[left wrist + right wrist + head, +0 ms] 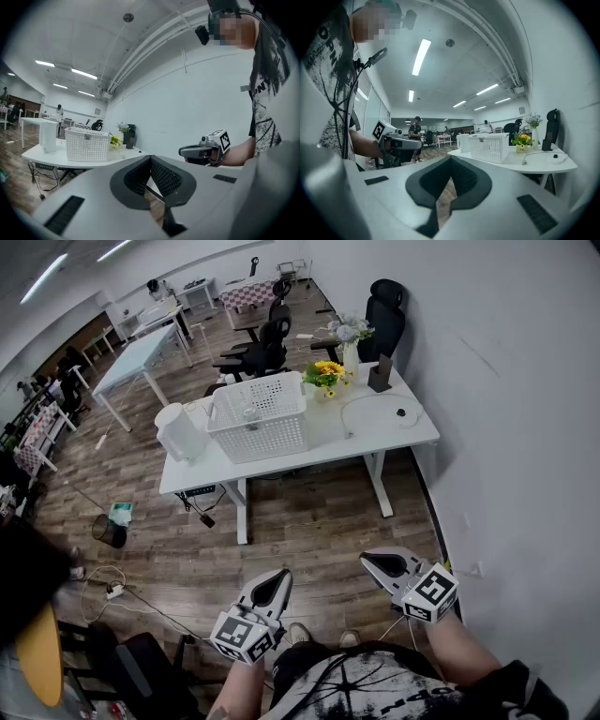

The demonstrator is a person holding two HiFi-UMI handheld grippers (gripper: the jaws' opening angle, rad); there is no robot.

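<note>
Office table [405, 434] holds one basket [258, 418]; left gripper [277, 577] and right gripper [367, 562] both closed on nothing.

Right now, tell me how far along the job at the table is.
Done: nothing visibly; the white perforated plastic basket sits untouched on the white rectangular table. In hand: nothing; the left hand-held gripper and right hand-held gripper are both shut and empty, held over the brown wooden floor, well short of the table. Left: seemingly everything, beginning with approaching the table.
</note>
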